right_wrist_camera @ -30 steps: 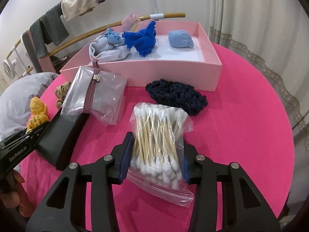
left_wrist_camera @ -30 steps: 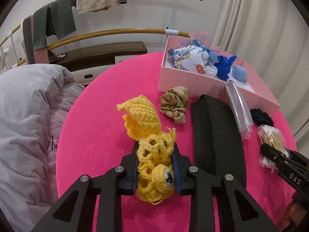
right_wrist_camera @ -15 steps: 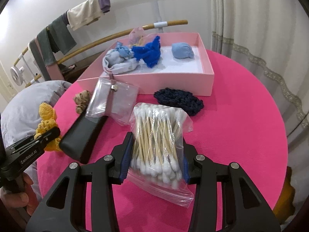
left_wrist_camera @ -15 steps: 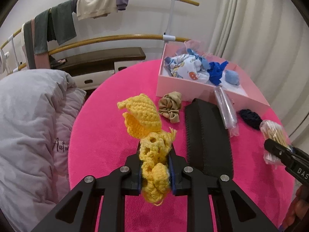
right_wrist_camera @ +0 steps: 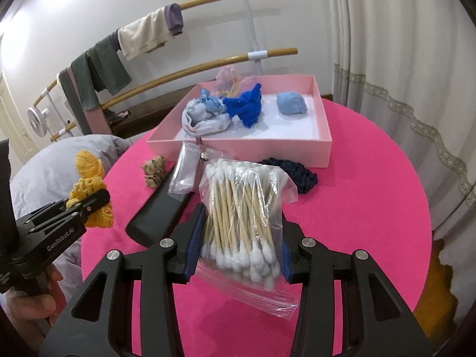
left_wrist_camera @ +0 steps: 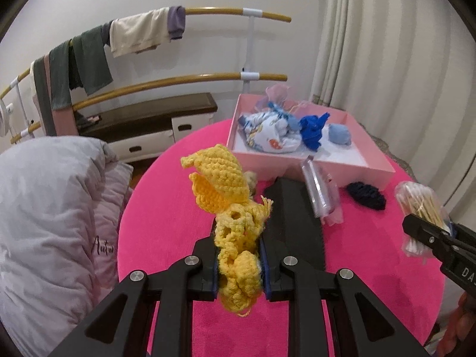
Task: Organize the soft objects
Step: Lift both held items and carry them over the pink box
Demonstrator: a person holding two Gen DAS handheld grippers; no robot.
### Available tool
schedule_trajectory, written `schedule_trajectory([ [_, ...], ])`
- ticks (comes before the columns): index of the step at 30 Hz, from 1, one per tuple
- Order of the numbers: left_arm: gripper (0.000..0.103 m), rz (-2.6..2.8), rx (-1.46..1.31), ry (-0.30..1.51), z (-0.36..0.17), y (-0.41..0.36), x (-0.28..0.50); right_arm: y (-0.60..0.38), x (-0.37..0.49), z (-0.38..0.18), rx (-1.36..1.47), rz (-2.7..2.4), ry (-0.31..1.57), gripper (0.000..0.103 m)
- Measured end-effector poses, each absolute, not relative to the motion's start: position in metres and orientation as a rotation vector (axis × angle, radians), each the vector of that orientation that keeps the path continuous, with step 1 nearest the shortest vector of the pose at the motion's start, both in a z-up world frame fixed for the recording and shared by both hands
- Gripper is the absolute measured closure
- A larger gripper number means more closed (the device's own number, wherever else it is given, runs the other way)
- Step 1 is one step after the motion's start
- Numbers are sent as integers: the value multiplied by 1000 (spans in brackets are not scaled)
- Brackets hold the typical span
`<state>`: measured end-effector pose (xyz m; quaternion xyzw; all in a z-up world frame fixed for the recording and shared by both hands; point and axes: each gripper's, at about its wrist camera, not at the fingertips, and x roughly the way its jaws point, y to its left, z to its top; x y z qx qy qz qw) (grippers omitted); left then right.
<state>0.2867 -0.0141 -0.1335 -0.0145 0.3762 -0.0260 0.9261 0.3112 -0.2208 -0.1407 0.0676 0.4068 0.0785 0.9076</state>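
The shallow pink cardboard box point(right_wrist_camera: 322, 145) on the pink table point(right_wrist_camera: 372, 208) is already holding several cloth bundles, while the left claw point(left_wrist_camera: 239, 255) is clamping the yellow crocheted toy point(left_wrist_camera: 226, 196) and the right claw point(right_wrist_camera: 238, 250) is clamping the clear bag of cotton swabs point(right_wrist_camera: 244, 214), both lifted in front of that box, and the beige scrunchie point(right_wrist_camera: 153, 171) and dark knitted piece point(right_wrist_camera: 297, 174) are waiting beside it.

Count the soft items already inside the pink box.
4 visible: patterned white cloth, royal-blue piece, light-blue bundle, sheer pink fabric at the back of the pink box. More may be hidden.

Scrunchie point(left_wrist_camera: 252, 180) mid-frame mostly hidden behind yellow crochet toy point(left_wrist_camera: 226, 190). Right gripper point(left_wrist_camera: 443, 238) cut off at right edge. Dark knit piece point(right_wrist_camera: 300, 175) half hidden behind swab bag point(right_wrist_camera: 244, 214).
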Motion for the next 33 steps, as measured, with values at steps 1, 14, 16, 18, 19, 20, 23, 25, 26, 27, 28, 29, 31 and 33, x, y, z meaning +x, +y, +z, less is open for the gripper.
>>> schedule_trajectory([
  [1, 85, -55, -27, 767, -131, -15, 285, -220, 309, -138, 137, 164, 832, 63],
  [14, 85, -79, -8, 694, -97, -26, 261, -217, 293, -109, 127, 176, 770, 63],
  [16, 85, -83, -5, 687, -93, -28, 260, -217, 292, -105, 124, 174, 761, 63],
  [18, 85, -88, -2, 680, -89, -30, 258, -218, 291, -101, 125, 175, 752, 63],
  [19, 85, -90, -2, 677, -88, -30, 259, -219, 292, -100, 125, 175, 750, 63],
  [20, 85, -91, 0, 672, -86, -32, 259, -219, 292, -98, 123, 177, 747, 63],
  [23, 85, -100, -3, 661, -79, -32, 264, -224, 295, -94, 124, 181, 737, 63],
  [25, 85, -100, -1, 650, -75, -33, 270, -230, 299, -88, 126, 184, 726, 63],
  [26, 85, -103, 0, 644, -72, -33, 274, -234, 302, -85, 130, 185, 719, 63],
  [27, 85, -113, -5, 642, -69, -33, 279, -239, 308, -80, 132, 183, 710, 63],
  [28, 85, -121, -9, 640, -66, -33, 286, -241, 312, -76, 131, 180, 704, 63],
  [29, 85, -125, -10, 634, -63, -34, 291, -245, 318, -73, 129, 177, 699, 63],
  [31, 85, -134, -15, 623, -57, -35, 303, -251, 331, -65, 119, 168, 688, 63],
  [33, 85, -140, -18, 612, -52, -35, 318, -256, 345, -58, 113, 165, 678, 63],
])
